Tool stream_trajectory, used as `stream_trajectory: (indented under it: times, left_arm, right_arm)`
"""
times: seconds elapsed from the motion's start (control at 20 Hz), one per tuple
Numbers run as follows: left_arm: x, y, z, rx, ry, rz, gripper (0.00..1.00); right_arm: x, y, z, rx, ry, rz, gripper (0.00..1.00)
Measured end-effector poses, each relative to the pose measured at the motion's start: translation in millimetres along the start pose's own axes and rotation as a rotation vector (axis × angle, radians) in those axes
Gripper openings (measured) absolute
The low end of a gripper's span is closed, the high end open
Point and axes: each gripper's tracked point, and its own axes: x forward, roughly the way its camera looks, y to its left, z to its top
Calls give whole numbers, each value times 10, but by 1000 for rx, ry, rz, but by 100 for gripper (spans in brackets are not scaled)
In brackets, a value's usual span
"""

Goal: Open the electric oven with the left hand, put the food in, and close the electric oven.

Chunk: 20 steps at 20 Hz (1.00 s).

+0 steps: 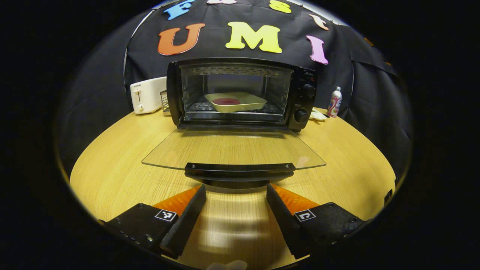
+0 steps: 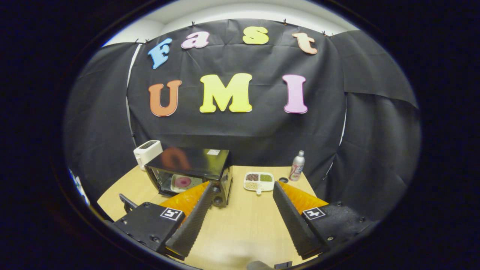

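Left gripper view: left gripper [image 1: 236, 210] low over table [image 1: 112, 180], fingers wide apart, empty, level with handle [image 1: 239, 169] of dropped oven [image 1: 240, 92] door. Tray [image 1: 235, 101] with food on rack inside.
Right gripper view: right gripper [image 2: 240, 213] raised, tilted down, fingers wide, empty; oven [image 2: 191, 172] left, well ahead.

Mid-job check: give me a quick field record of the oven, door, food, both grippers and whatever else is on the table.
oven: black electric oven at the back of the wooden table
door: glass door folded down flat, open
food: tray with a dark red item, on the rack inside
left hand-held gripper: open, just short of the door handle
right hand-held gripper: open, holding nothing
other items: white toaster, bottle, divided dish
remaining: close the door
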Motion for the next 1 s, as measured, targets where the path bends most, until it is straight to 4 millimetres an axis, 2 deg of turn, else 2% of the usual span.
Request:
stream_trajectory:
  times: [0.25, 0.3, 0.4, 0.45, 0.5, 0.65, 0.7, 0.8, 1.0]
  left_arm:
    - [-61, 5, 104, -4, -16, 0, 98]
    - [-70, -6, 128, -6, -18, 0, 98]
    - [-101, 10, 215, -3, -31, 2, 98]
    - [-116, 0, 278, -1, -41, 3, 98]
    - [-141, 0, 335, 1, -52, 4, 98]
    - [-188, 13, 540, 11, -85, 6, 98]
    - [-190, 20, 619, 15, -98, 6, 99]
    - [-202, 18, 810, 20, -130, 3, 99]
    - [-107, 47, 1106, 12, -148, 10, 98]
  right_arm:
    - [17, -4, -21, -4, 9, 3, 96]
    - [30, 4, -21, -2, 13, 4, 100]
    - [34, 21, -28, -4, 14, 11, 96]
    - [37, 35, -29, -5, 13, 15, 100]
    - [41, 38, -27, -6, 14, 16, 96]
    - [40, 50, -12, 0, 14, 22, 96]
    - [40, 52, -6, 4, 13, 23, 100]
    - [45, 33, 25, 10, 9, 21, 96]
    - [65, -8, 84, 33, 0, 13, 96]
